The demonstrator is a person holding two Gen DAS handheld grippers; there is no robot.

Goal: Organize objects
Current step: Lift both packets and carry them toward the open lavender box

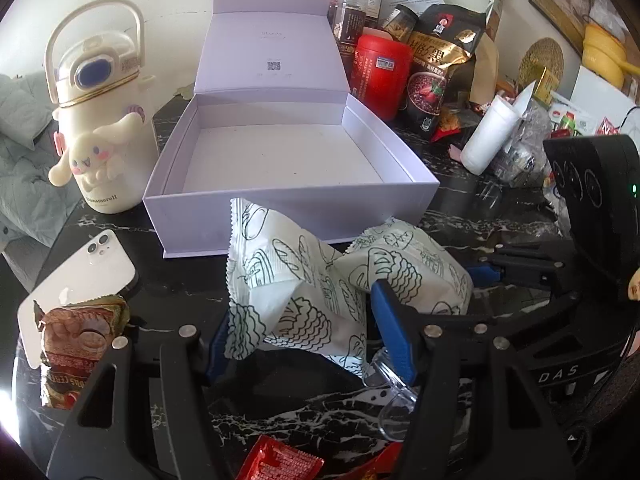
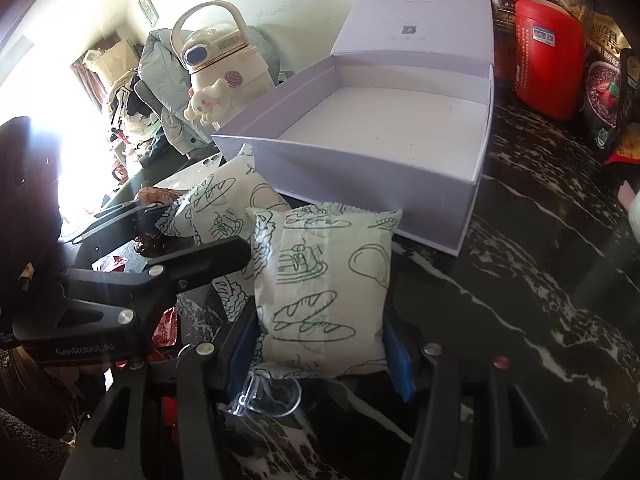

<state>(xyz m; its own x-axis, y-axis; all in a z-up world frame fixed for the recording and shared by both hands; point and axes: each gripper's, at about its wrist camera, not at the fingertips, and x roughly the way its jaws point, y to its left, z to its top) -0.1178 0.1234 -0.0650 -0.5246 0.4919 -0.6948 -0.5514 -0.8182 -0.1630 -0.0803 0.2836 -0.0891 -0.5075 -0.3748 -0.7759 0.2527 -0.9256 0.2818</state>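
Two white snack packets printed with green bread drawings lie before the open, empty lilac box (image 1: 280, 210) (image 2: 360, 172) on the black marble table. The left packet (image 1: 280, 276) (image 2: 224, 200) sits between the blue pads of my left gripper (image 1: 304, 336), whose jaws stand apart with a small gap at the right pad (image 1: 394, 330). My right gripper (image 2: 320, 354) is shut on the right packet (image 2: 324, 280) (image 1: 408, 272), both pads pressing its sides. The right gripper's black body (image 1: 592, 184) shows at the right edge of the left wrist view.
A cream cartoon bottle (image 1: 104, 140) and a white phone (image 1: 80, 280) stand left of the box. A red-gold snack bag (image 1: 76, 344), red wrappers (image 1: 280, 460) and a clear plastic piece (image 1: 394, 396) lie near me. A red canister (image 1: 382, 76), jars and bags crowd the back right.
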